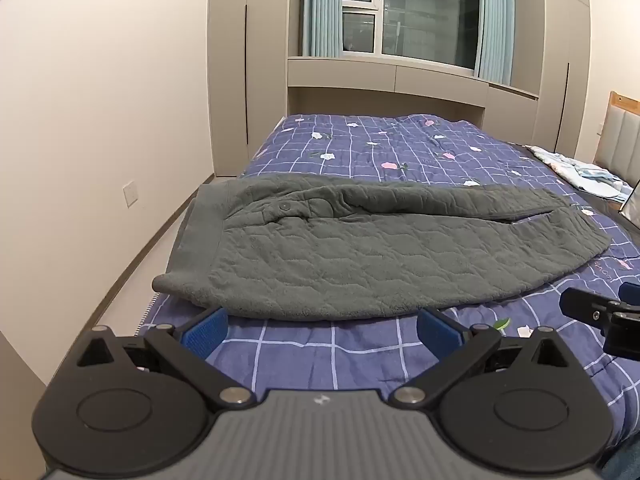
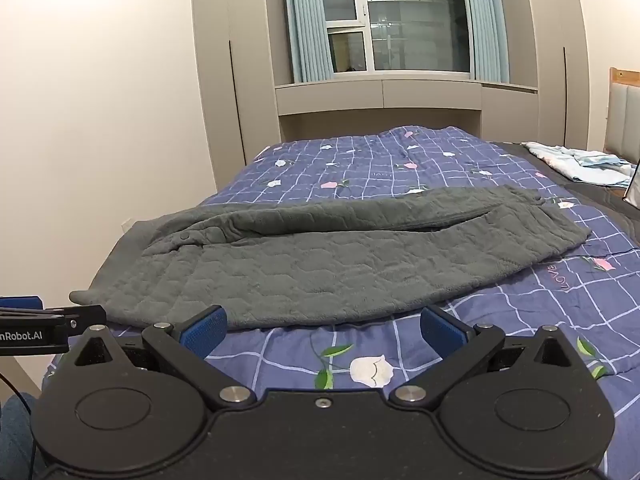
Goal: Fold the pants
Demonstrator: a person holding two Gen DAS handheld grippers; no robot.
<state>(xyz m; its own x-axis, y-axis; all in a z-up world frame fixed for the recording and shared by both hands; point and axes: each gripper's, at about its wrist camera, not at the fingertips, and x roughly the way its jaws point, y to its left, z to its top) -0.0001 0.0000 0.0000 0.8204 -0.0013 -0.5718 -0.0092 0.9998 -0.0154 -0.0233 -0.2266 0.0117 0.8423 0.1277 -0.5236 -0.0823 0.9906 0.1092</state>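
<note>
- Two grippers, both with jaws spread wide and nothing between the blue pads: the left gripper (image 1: 320, 330) and the right gripper (image 2: 322, 328) each hover over the quilt, just short of the near edge of the pants
- Each gripper shows at the edge of the other's view, side by side and apart
- One pair of grey quilted pants (image 1: 340, 248) lies flat across the bed, waistband toward the left edge of the bed, legs running to the right; one leg lies over the other, with a single button (image 1: 284, 207) near the waist
- The waistband end overhangs the left side of the mattress slightly
- One blue checked quilt (image 2: 500, 320) with flower prints covers the bed; bare quilt lies in front of, behind and to the right of the pants
- One heap of pale blue cloth (image 2: 588, 164) sits at the far right, well apart from the pants
- One window (image 2: 380, 20) with two curtains stands beyond the bed
</note>
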